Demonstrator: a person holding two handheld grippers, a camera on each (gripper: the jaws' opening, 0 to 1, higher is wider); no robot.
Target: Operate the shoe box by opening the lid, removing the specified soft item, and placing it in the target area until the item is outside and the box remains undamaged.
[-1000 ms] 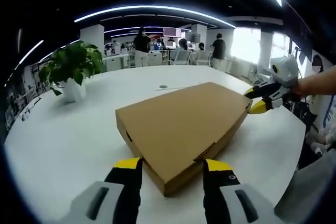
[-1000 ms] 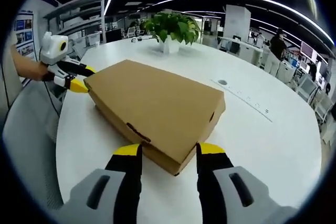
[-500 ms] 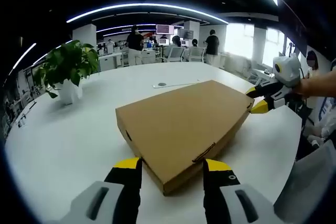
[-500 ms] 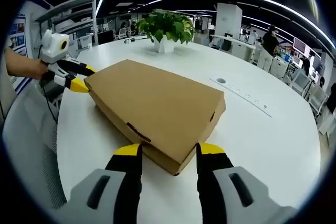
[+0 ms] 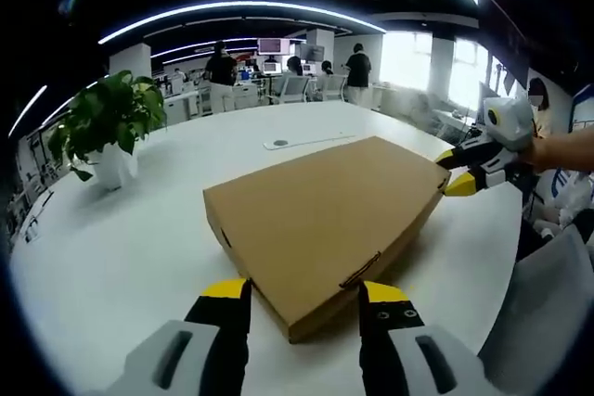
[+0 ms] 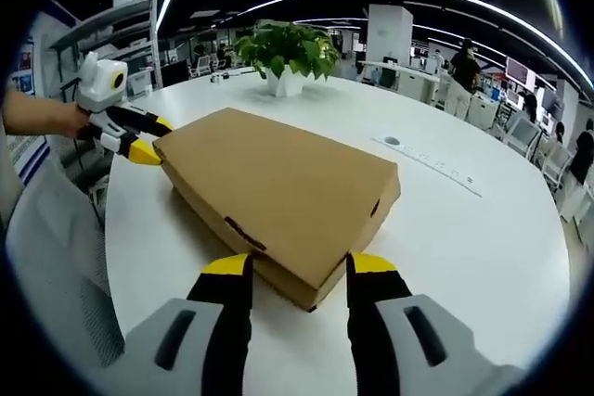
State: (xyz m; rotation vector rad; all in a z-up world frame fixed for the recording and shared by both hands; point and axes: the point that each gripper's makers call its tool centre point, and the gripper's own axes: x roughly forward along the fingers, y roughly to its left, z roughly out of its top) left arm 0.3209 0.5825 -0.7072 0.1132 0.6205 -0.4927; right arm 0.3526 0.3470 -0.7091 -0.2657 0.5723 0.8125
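The white round table [image 5: 111, 248] carries everything, and the shoe box [image 5: 325, 220] lies flat on it, lid shut, toward the edge nearest me rather than out by the far rim where the potted plant [image 5: 107, 127] stands. The box is a low brown cardboard slab, and its long axis runs between my two hands: each of my tongs faces one opposite corner of it.

In the left gripper view, my left gripper [image 5: 302, 299] sits with its jaws spread, one yellow tip on either side of the near corner, just beside the cardboard; I cannot tell whether they touch it. In the right gripper view, my right gripper [image 6: 290, 275] does the same at the opposite corner, jaws parted wide and straddling it. Neither pair is pinching anything.

So both hands are about equally near, one at each end of the long diagonal. The lid's small front tab [image 5: 362, 269] lies on the side wall just ahead of my left jaws, so I judge the left hand the better placed to lift the lid while the right steadies the box. The soft item is still inside, hidden.
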